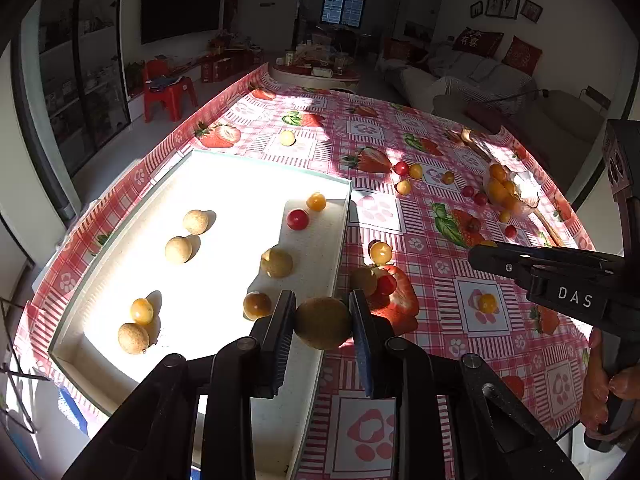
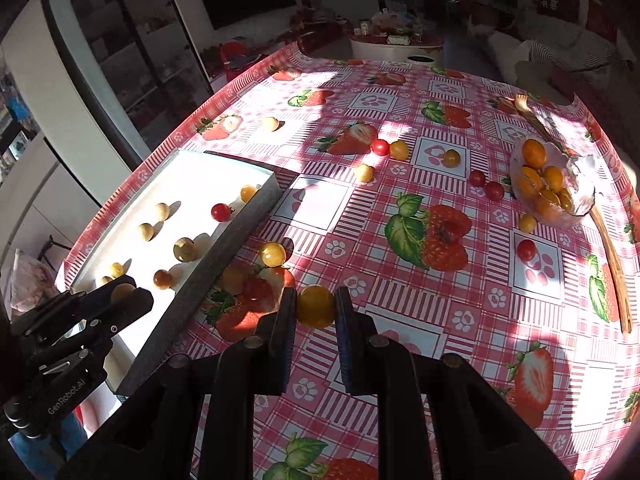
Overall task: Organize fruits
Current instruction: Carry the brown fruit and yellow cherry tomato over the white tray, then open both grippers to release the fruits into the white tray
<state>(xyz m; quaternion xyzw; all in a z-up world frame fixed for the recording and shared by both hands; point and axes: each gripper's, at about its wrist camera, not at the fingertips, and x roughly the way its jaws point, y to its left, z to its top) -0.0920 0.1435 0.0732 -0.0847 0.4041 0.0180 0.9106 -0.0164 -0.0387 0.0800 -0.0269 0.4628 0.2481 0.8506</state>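
My left gripper [image 1: 323,322] is shut on a brown longan [image 1: 323,329], held over the right rim of the white tray [image 1: 120,272]. The tray holds several longans [image 1: 195,222], yellow tomatoes [image 1: 141,311] and a red cherry tomato [image 1: 297,219]. My right gripper [image 2: 316,306] is shut on a yellow cherry tomato [image 2: 316,307] just above the tablecloth, right of the tray [image 2: 208,264]. The left gripper with its longan also shows in the right wrist view [image 2: 122,292] over the tray's near end. Loose red and yellow tomatoes [image 2: 380,147] lie scattered on the table.
A glass bowl [image 2: 582,184] of orange kumquats sits at the far right, with a long wooden fork [image 2: 612,256] beside it. A yellow tomato [image 2: 273,254], a longan and a red tomato [image 2: 256,289] lie just outside the tray wall. The strawberry-print cloth covers the table.
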